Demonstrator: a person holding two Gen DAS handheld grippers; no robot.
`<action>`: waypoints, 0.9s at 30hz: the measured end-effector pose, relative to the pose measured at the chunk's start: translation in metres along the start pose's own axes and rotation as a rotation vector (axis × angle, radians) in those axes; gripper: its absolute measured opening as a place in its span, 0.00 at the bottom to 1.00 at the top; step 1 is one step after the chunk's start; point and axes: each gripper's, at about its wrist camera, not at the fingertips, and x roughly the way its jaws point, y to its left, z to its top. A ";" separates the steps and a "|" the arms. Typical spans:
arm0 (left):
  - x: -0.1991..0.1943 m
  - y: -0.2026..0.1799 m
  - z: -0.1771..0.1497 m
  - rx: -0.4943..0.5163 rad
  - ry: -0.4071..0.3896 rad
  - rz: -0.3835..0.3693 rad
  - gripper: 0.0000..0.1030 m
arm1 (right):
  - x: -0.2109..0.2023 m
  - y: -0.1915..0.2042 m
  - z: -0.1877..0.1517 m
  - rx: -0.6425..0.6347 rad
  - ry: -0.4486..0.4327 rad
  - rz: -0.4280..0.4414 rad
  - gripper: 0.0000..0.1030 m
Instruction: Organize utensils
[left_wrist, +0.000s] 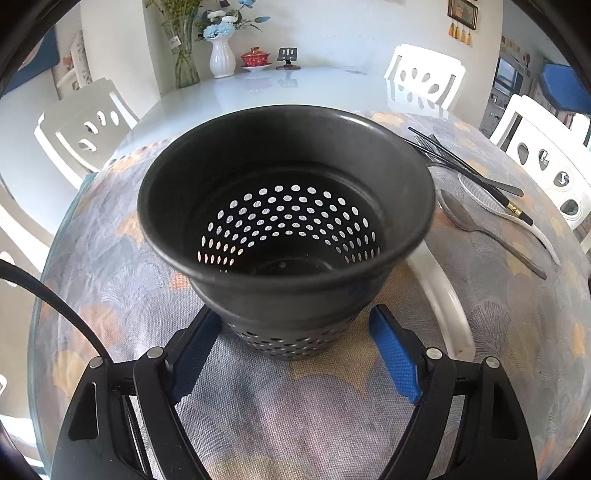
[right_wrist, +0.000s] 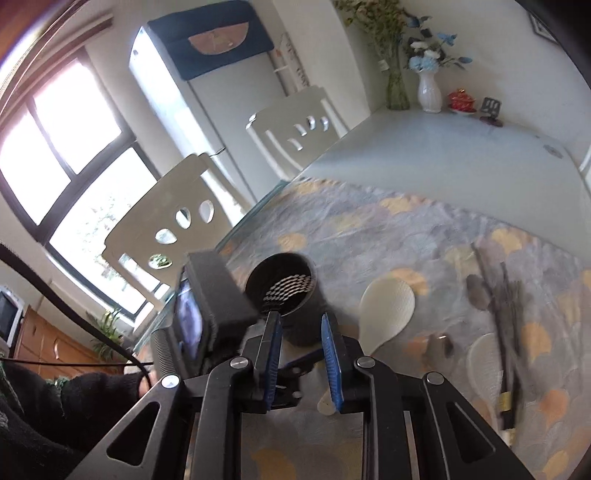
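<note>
Left wrist view: left gripper (left_wrist: 295, 325) jaws spread, flanking the base of the black perforated utensil holder (left_wrist: 286, 192) standing on the worktop (left_wrist: 110, 266); contact unclear. Spoon (left_wrist: 480, 225) and chopsticks (left_wrist: 469, 166) lie right of the jaws.

Right wrist view: right gripper (right_wrist: 300, 325) jaws parted, nothing between; white rice paddle (right_wrist: 384, 310) just right, holder ahead.
</note>
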 end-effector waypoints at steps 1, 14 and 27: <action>0.000 0.000 0.000 0.000 0.000 -0.001 0.79 | 0.000 -0.005 0.001 0.009 0.007 -0.002 0.21; 0.001 0.002 0.001 -0.003 0.000 -0.003 0.80 | -0.012 -0.154 -0.030 0.467 0.015 0.150 0.63; 0.002 0.002 0.001 -0.008 0.003 -0.006 0.81 | 0.016 -0.145 -0.006 0.164 0.155 -0.334 0.30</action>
